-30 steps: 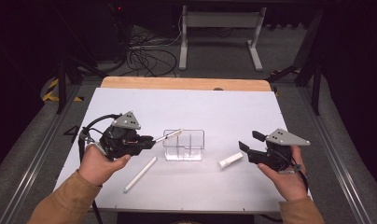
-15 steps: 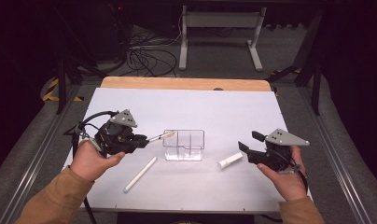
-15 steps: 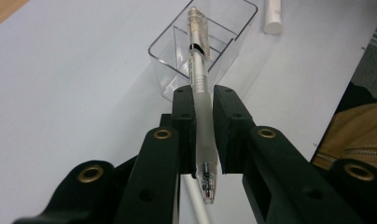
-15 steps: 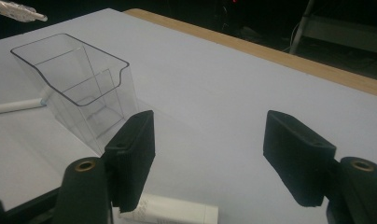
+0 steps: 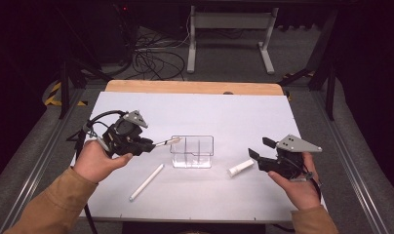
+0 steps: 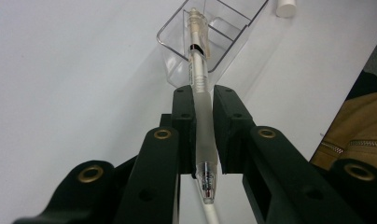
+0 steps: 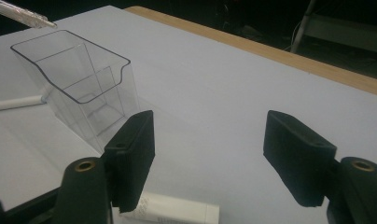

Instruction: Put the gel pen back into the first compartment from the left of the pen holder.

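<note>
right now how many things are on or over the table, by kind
pens: 2, one in the left gripper, one white lying on the table
clear holder: 1
white tube: 1
total: 4

The left hand (image 5: 95, 161) comes in from the lower left in a tan sleeve, carrying the black left gripper (image 5: 153, 144) roughly level, pointing right, its jaws clamped tight on what they hold; the right hand (image 5: 297, 187) rises from the lower right, its black right gripper (image 5: 256, 149) pointing left, jaws spread apart and holding nothing.
</note>
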